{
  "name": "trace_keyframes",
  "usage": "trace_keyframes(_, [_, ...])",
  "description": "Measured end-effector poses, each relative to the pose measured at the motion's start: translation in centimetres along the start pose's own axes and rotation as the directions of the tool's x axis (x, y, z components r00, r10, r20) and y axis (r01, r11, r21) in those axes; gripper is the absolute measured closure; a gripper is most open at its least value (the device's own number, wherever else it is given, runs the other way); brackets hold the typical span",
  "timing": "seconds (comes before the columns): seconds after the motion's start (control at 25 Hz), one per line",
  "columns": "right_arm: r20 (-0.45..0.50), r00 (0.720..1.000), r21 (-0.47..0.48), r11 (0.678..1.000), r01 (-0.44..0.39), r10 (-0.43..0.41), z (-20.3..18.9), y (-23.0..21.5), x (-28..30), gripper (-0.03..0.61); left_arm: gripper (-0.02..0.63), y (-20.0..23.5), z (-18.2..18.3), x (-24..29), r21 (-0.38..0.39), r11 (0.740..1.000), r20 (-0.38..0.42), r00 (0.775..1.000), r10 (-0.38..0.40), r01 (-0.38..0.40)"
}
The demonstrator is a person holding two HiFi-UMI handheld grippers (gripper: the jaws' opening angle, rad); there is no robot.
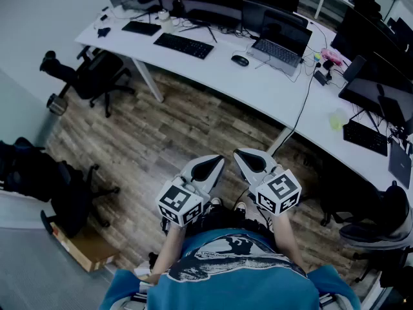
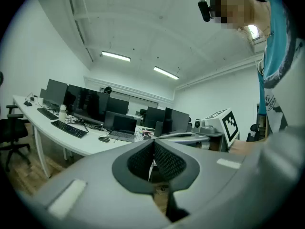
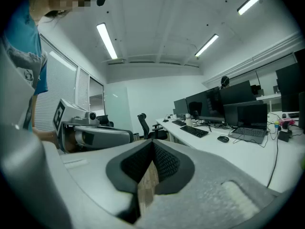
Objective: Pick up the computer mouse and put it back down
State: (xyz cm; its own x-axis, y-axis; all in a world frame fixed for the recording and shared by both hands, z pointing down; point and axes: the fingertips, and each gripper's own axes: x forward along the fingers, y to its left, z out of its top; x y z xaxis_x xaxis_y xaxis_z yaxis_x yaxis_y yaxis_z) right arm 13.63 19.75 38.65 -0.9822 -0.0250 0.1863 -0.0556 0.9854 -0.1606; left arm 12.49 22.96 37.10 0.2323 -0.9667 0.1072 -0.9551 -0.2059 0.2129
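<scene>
"Where was the computer mouse (image 1: 240, 60)?"

"On the white surface (image 1: 216, 70), just left of the laptop (image 1: 281, 42), well apart from both tools."

"And the tools?"

"The left tool (image 1: 210, 166) and right tool (image 1: 251, 162) hung side by side over the wooden floor (image 1: 174, 134). Each had its jaws closed together, gripping nothing."

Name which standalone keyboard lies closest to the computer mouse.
The long black keyboard just left of the mouse; the smaller keyboard sits farther left, the third keyboard far right.
</scene>
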Motion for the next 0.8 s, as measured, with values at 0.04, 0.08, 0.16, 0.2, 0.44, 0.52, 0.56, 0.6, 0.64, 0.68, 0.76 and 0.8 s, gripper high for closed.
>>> trace_keyframes(0.04, [0.0,1.0,-0.002,1.0,0.001,-0.001,0.1,0.0,0.1,0.577,0.604,0.1,0.0,-0.1,0.0,1.0,0.0,1.0,-0.002,0.002])
trace_keyframes(0.08, [0.0,1.0,-0.004,1.0,0.003,-0.003,0.2,0.1,0.2,0.577,0.604,0.2,0.1,-0.1,0.001,1.0,0.0,1.0,-0.005,0.005])
trace_keyframes(0.16, [0.002,1.0,-0.008,1.0,0.008,-0.008,0.2,0.1,0.5,0.577,0.604,0.4,0.1,-0.2,0.005,1.0,0.003,1.0,-0.011,0.011])
trace_keyframes(0.2, [0.004,1.0,-0.009,1.0,0.011,-0.011,0.2,0.1,0.7,0.577,0.604,0.5,0.2,-0.2,0.006,1.0,0.004,1.0,-0.015,0.015])
trace_keyframes(0.44, [0.05,0.998,0.029,0.999,0.037,-0.038,0.6,0.0,1.9,0.575,0.604,1.6,0.2,-0.6,0.008,0.999,0.002,0.999,-0.038,0.038])
trace_keyframes(0.52, [0.052,0.998,0.035,0.998,0.043,-0.045,0.6,0.1,2.4,0.575,0.604,2.0,0.3,-0.9,0.007,0.999,0.002,0.999,-0.045,0.045])
trace_keyframes(0.56, [0.052,0.997,0.035,0.998,0.047,-0.048,0.6,0.1,2.7,0.575,0.604,2.3,0.3,-1.0,0.007,0.999,0.003,0.999,-0.049,0.049])
trace_keyframes(0.6, [0.052,0.997,0.035,0.998,0.05,-0.052,0.6,0.1,3.0,0.575,0.604,2.6,0.4,-1.1,0.008,0.999,0.004,0.999,-0.053,0.053])
trace_keyframes(0.64, [0.053,0.997,0.035,0.998,0.055,-0.057,0.7,0.2,3.3,0.575,0.604,3.0,0.4,-1.3,0.008,0.998,0.005,0.998,-0.057,0.057])
trace_keyframes(0.68, [0.055,0.997,0.035,0.998,0.059,-0.061,0.7,0.2,3.7,0.575,0.604,3.3,0.4,-1.4,0.01,0.998,0.006,0.998,-0.061,0.061])
trace_keyframes(0.76, [0.061,0.996,0.039,0.997,0.068,-0.07,0.7,0.4,4.3,0.575,0.604,4.0,0.3,-1.8,0.014,0.997,0.003,0.997,-0.072,0.072])
trace_keyframes(0.8, [0.063,0.995,0.042,0.997,0.072,-0.075,0.6,0.6,4.5,0.575,0.604,4.4,0.2,-1.9,0.017,0.997,0.0,0.997,-0.077,0.077])
